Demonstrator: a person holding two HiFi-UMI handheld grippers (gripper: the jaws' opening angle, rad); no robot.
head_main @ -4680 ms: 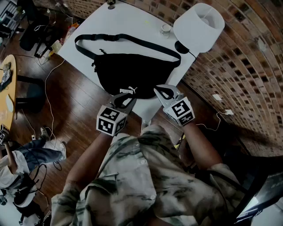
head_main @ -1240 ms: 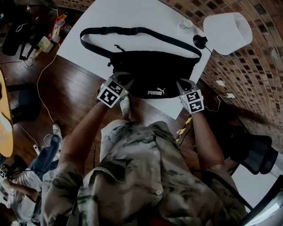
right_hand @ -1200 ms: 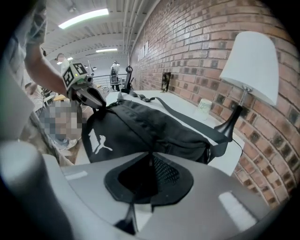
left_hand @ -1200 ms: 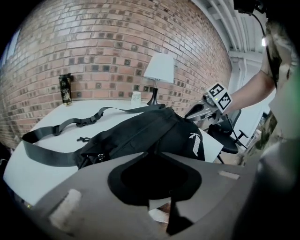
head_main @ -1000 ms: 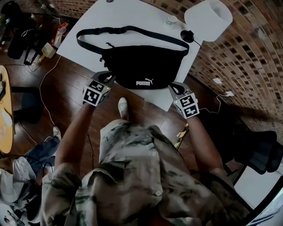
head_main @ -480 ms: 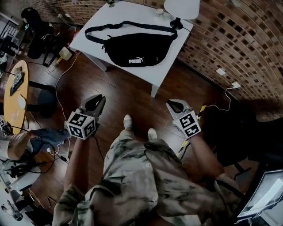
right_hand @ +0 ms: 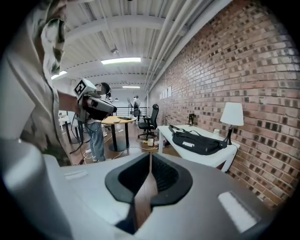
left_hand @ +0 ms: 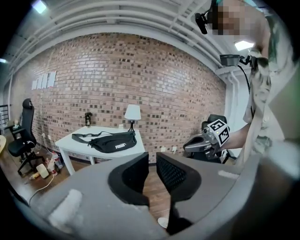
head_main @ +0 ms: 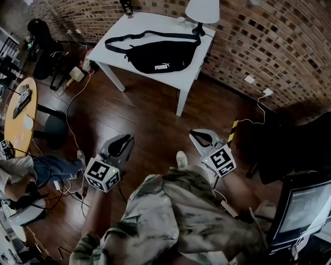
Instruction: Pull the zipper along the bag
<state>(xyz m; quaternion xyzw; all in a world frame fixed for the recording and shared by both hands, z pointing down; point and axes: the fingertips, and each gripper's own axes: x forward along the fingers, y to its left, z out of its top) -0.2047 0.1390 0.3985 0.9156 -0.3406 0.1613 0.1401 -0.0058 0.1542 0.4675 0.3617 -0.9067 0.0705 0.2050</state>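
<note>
Bag (head_main: 160, 54): black waist bag, lying flat on the white table (head_main: 155, 23) at top centre of the head view. Long axis runs left to right across the frame. White logo side faces the near table edge. Strap (head_main: 147, 35) loops along the far side.

Zipper: not made out. The bag is too small and dark in all three views to find the slider or judge how far it is closed.

Around it: lamp (head_main: 202, 10) at the table's far right corner, brick wall (head_main: 269, 41) behind and to the right.

Key relation: bag is well apart from both tools, with a wide stretch of wood floor (head_main: 150, 114) between.
- Left gripper (head_main: 125, 140), lower left of centre, aims up-frame. In its own view the bag sits left of the jaw line.
- Right gripper (head_main: 195, 135), lower right of centre. In its view the bag sits right of the jaw line.
- Neither is clearly nearer; the bag lies ahead and between them.

Fingers:
- Left pads (left_hand: 136, 173) stand slightly apart, a narrow gap with nothing in it.
- Right pads (right_hand: 161, 176) meet at the tips, empty.

Judgement: task not under way here; an approach to the table comes first.
</note>
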